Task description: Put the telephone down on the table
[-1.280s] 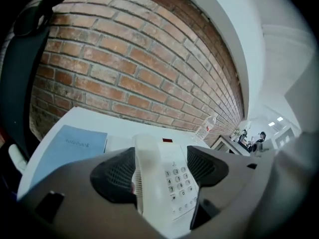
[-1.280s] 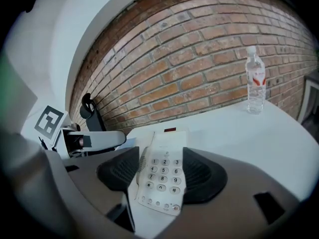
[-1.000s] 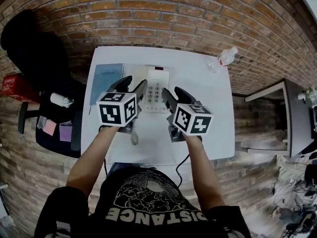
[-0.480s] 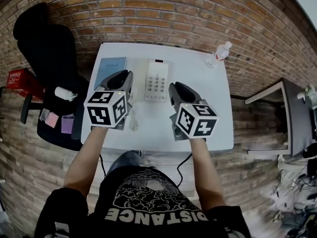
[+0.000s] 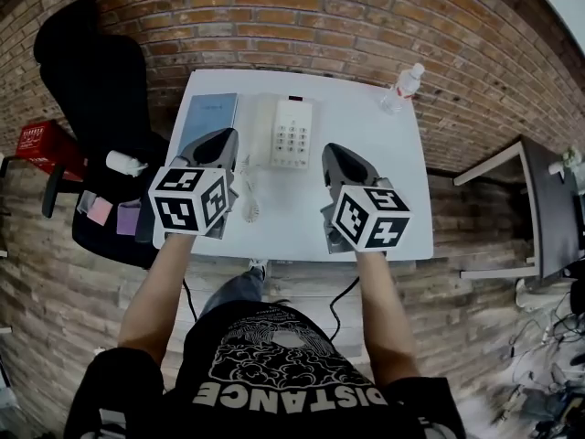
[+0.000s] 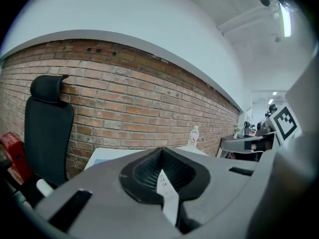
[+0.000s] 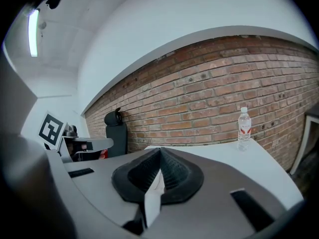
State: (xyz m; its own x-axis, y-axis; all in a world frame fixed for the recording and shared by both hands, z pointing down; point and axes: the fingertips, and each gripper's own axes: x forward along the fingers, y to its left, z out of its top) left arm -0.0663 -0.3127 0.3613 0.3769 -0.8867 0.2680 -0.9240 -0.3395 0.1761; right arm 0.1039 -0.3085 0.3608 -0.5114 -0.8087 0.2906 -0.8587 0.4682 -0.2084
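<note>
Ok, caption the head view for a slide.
White keypad telephone rests on the white table, with left gripper and right gripper shut, empty, nearer the person.

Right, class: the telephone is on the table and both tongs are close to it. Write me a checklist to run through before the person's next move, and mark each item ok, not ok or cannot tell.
1. Telephone lies flat on the table: ok.
2. Left tongs shut, with nothing held: ok.
3. Right tongs shut, with nothing held: ok.
4. Both tongs apart from the telephone, on the near side of it: ok.
5. Coiled cord free of the left tongs: cannot tell, because it lies close beside them.
6. Water bottle upright at the far right corner, away from both tongs: ok.
</note>
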